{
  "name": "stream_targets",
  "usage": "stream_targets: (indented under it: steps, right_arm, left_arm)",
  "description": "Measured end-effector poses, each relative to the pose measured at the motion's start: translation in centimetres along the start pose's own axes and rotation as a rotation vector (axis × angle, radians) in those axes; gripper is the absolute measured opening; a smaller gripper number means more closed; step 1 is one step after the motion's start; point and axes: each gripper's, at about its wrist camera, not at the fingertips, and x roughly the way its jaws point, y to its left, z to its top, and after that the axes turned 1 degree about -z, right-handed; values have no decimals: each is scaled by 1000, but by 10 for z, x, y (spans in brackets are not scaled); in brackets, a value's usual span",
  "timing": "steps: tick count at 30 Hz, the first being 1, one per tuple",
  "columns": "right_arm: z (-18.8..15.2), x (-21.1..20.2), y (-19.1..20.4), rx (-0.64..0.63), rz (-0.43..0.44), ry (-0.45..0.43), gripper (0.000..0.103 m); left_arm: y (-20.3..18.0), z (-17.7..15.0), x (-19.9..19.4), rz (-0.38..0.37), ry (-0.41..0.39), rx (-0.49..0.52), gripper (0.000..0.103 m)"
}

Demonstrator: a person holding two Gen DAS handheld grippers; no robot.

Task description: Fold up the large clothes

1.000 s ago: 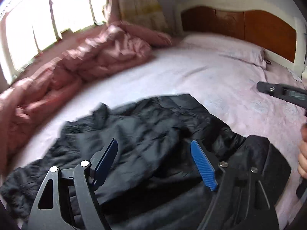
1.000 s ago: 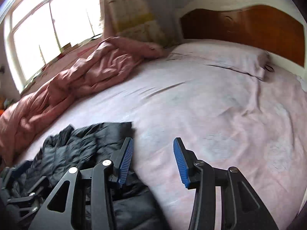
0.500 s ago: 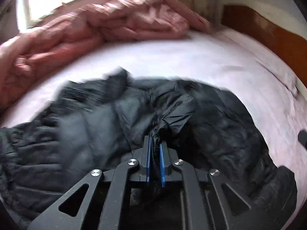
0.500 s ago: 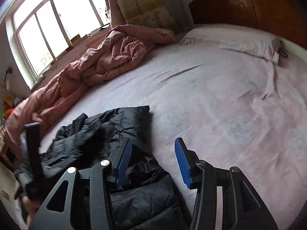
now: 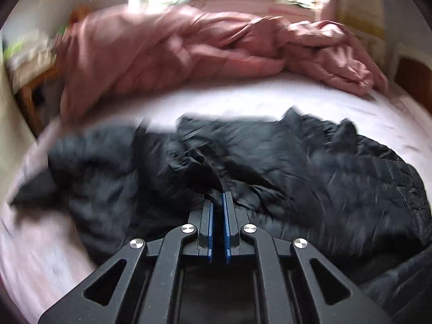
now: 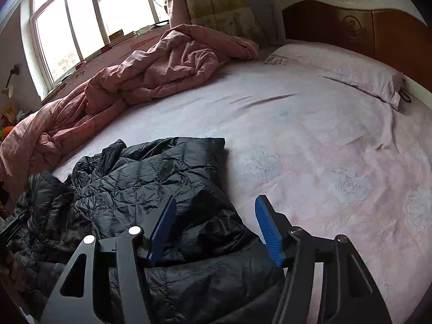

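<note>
Inspecting both wrist views, I find the black puffer jacket (image 6: 151, 189) lying crumpled on the pink bed sheet (image 6: 310, 148), toward the near left part of the bed as the right camera frames it. My left gripper (image 5: 218, 205) has its blue pads drawn almost together, and a thin pinch of the jacket's (image 5: 270, 167) shiny fabric rises up between them; I record that as a firm hold on the garment. The left view is streaked with blur, so finer detail of the cloth there cannot be read.

My right gripper (image 6: 214, 226) stands with its jaws well apart, and they have just been opening further. A dark fold of the jacket lies below and between the blue fingers (image 6: 162, 224), but neither pad presses on it; the right finger sits over the jacket's edge where it meets bare sheet.

A rumpled pink duvet (image 6: 151, 75) is heaped along the far side of the bed under the window (image 6: 89, 19). A pillow (image 6: 345, 70) lies flat against the wooden headboard (image 6: 378, 32), well apart from the jacket.
</note>
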Motion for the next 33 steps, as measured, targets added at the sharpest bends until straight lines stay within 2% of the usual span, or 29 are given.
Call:
stream_targets:
  steps: [2,4,7,8,9,10,11,14,18,22,25,27,28,29,31,33]
  right_arm:
    - [-1,3,3,-3,55,31,63]
    - [-3,7,6,-5,90,56,63]
    - [-7,12,7,-2,14,40,63]
    - [-7,14,6,-4,-7,37,63]
    - [-7,16,5,-7,-9,43,63]
    - [-7,17,4,-6,0,52,63]
    - [-6,17,2,1,15,56,63]
    - [-5,13,1,2,45,37,63]
    - [-6,6,9,-40,35,-12,63]
    - [-7,-7,19,-85,94,-56,67]
    - [-11,-18,28,-128,128,-94,73]
    - [-14,-26,34,-148,150,-121,73]
    - [-16,-30,37,-163,171,-139,73]
    - [-18,-32,40,-182,181,-154,73]
    - [-20,-32,44,-196,149,-167,73]
    - [-22,-32,44,-192,147,-167,73]
  left_arm:
    - [25,-9,6,-33,43,-46,6]
    - [32,-15,3,-58,41,-46,7]
    - [29,-18,-6,-49,15,-11,14]
    - [26,-18,-9,-38,-1,6,29]
    - [24,-18,-15,-39,-30,24,39]
    - [23,-15,-19,-56,-66,40,59]
    - [22,-14,-26,-85,-104,58,68]
    - [21,-16,-53,-188,-179,107,69]
    - [25,-18,-87,-227,-268,117,76]
    - [34,-19,-119,-231,-363,136,90]
    - [46,-23,-139,-217,-431,161,91]
    - [59,-33,-154,-170,-529,178,95]
    - [67,-39,-159,-158,-571,163,101]
    - [78,-43,-162,-168,-590,136,102]
    - [98,-47,-163,-218,-589,82,102]
    - [114,-44,-162,-212,-590,33,102]
